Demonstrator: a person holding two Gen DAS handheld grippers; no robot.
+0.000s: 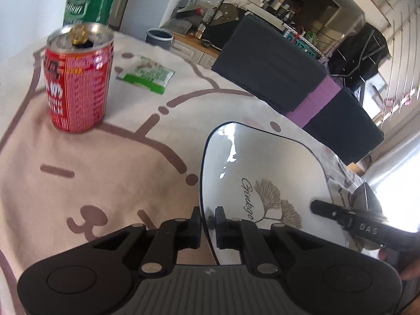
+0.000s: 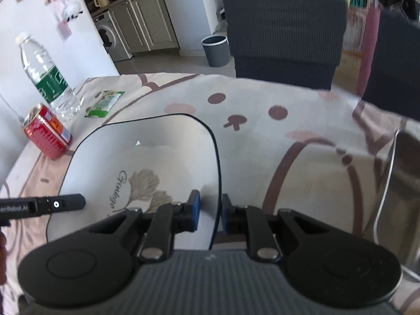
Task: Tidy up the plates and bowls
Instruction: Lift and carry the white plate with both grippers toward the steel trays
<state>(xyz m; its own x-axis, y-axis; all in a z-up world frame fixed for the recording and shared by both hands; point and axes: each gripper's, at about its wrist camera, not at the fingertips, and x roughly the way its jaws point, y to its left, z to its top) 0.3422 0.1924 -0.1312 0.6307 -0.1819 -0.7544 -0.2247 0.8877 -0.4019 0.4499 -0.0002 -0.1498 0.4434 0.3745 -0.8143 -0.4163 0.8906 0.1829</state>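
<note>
While both jaws clamp its black-edged rim, the white plate (image 1: 265, 173) shows ginkgo leaves.

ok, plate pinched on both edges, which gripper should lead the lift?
Neither clearly. The left gripper and right gripper each clamp an opposite rim of the plate, so probably lift together.

Red can (image 1: 78, 84) and bottle (image 2: 47, 76) beside plate (image 1: 265, 183)
</note>
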